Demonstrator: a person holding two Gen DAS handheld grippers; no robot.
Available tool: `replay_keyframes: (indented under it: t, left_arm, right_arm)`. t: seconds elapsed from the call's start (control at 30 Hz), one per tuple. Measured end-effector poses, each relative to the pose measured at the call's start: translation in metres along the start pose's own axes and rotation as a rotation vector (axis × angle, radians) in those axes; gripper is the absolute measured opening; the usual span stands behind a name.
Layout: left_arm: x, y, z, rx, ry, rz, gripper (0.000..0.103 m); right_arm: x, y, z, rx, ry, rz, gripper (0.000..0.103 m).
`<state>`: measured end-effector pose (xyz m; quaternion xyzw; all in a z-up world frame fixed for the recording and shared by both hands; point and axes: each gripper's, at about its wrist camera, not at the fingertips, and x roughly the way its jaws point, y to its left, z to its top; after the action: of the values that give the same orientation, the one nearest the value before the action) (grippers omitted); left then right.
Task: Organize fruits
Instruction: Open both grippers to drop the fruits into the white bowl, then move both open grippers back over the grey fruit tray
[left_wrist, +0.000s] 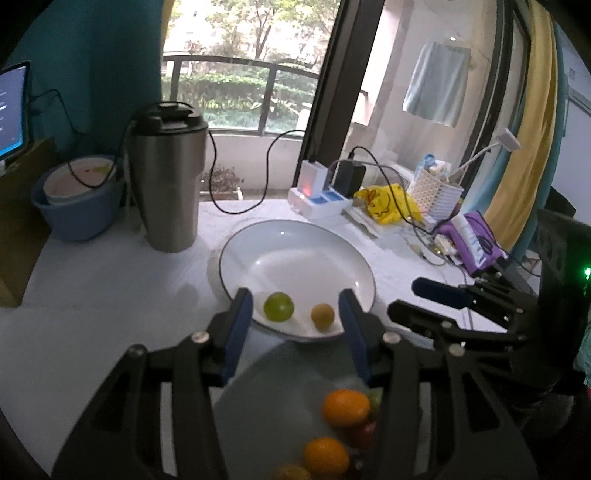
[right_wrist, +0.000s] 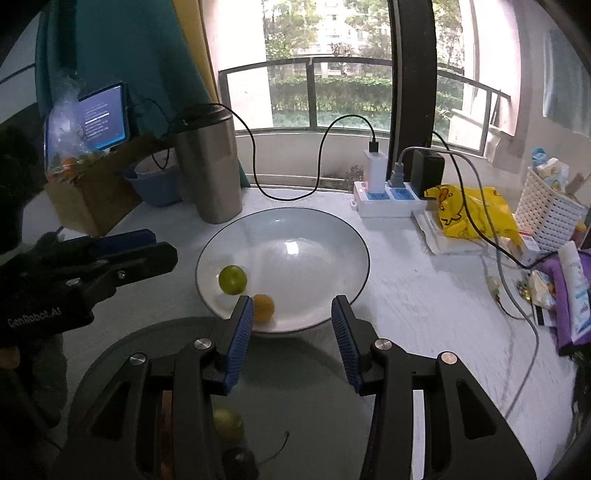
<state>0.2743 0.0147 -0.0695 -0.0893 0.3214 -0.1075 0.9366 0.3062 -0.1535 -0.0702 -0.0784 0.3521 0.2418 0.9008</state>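
A white plate (left_wrist: 295, 240) (right_wrist: 314, 229) holds a green fruit (left_wrist: 279, 306) (right_wrist: 232, 279) and a small yellow-orange fruit (left_wrist: 322, 316) (right_wrist: 263, 307) near its front rim. A grey plate (left_wrist: 273, 398) (right_wrist: 303, 398) in front holds oranges (left_wrist: 346, 408) and other fruits, partly hidden by my fingers; a green fruit (right_wrist: 227, 424) shows there in the right wrist view. My left gripper (left_wrist: 295, 306) is open and empty above the plates' edges. My right gripper (right_wrist: 291, 314) is open and empty, and shows in the left wrist view (left_wrist: 424, 295).
A steel tumbler (left_wrist: 168, 177) (right_wrist: 208, 166) stands behind the white plate. A blue bowl (left_wrist: 74, 206), power strip with chargers (left_wrist: 317, 199) (right_wrist: 388, 195), yellow bag (right_wrist: 469, 210), white basket (right_wrist: 546, 218), cables and a tablet (right_wrist: 103, 118) crowd the table's back and right.
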Motion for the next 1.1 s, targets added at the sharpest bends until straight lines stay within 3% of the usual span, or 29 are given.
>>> replay_keyframes:
  t: [0.17,0.67,1.1]
  left_arm:
    - [-0.019,-0.005,-0.011,-0.012,-0.010,0.003,0.063]
    - [-0.066,-0.032,-0.041,0.002,-0.020,-0.001,0.064]
    - [-0.072,-0.053,-0.084,0.016,0.041,0.004,0.064]
  right_arm:
    - [-0.023,0.009,-0.009,-0.004,-0.019,-0.008,0.046]
    - [-0.076,0.023,-0.037,-0.008,-0.063,-0.025,0.046]
    - [-0.097,0.028,-0.074,-0.011,-0.051,-0.024,0.046]
